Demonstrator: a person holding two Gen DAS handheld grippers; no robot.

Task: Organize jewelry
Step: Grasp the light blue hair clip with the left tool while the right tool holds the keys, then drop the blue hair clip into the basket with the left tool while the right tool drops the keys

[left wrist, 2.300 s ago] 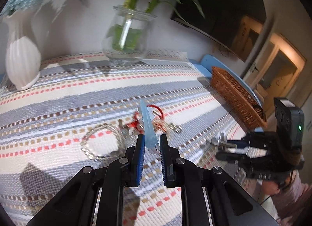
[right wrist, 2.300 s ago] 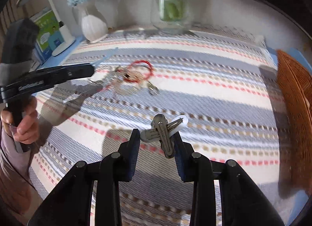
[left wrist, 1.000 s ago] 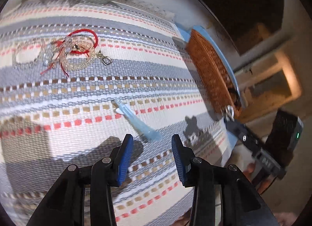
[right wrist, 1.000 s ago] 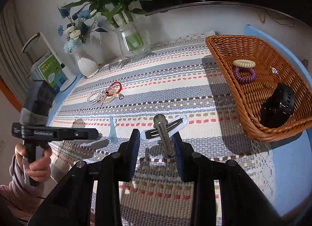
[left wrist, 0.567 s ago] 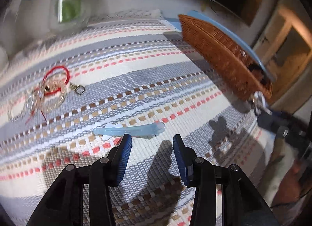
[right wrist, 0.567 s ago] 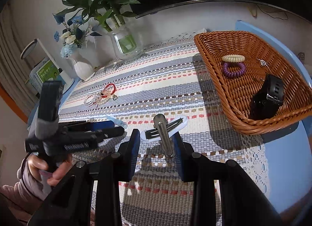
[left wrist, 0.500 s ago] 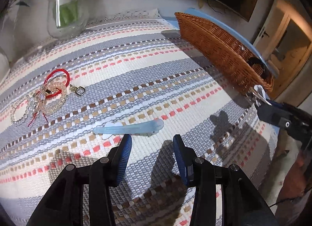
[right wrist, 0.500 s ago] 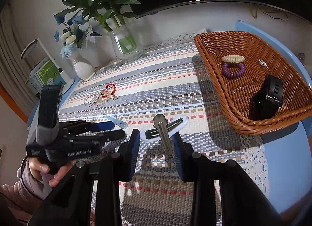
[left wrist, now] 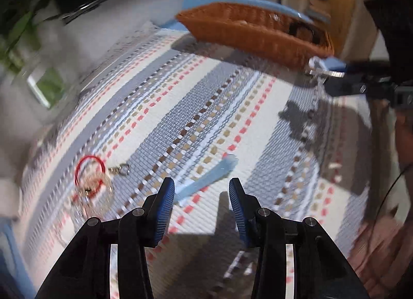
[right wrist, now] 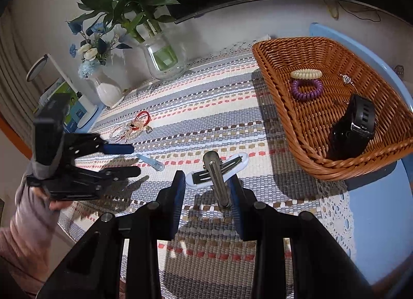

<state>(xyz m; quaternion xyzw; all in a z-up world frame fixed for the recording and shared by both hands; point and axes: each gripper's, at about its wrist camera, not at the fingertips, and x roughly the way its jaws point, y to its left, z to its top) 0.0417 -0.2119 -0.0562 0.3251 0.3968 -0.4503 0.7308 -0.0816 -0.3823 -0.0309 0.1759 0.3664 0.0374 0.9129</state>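
The left wrist view sat low and close over the striped surface point(left wrist: 206, 108), looking along its gripper point(left wrist: 201, 195) toward the wicker basket point(left wrist: 247, 33) at the far edge, blurred. The right wrist view stood higher, looking down past its gripper point(right wrist: 207, 185) across the same surface toward the wall. Both views took in the basket, the pale blue clip point(left wrist: 206, 180) and the tangled bracelets point(right wrist: 134, 126); each also caught the other gripper.

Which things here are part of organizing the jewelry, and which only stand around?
Job: wicker basket, blue hair clip, bracelet pile, white hair clip in the right gripper, open left gripper.

Around: glass vase, white vase.
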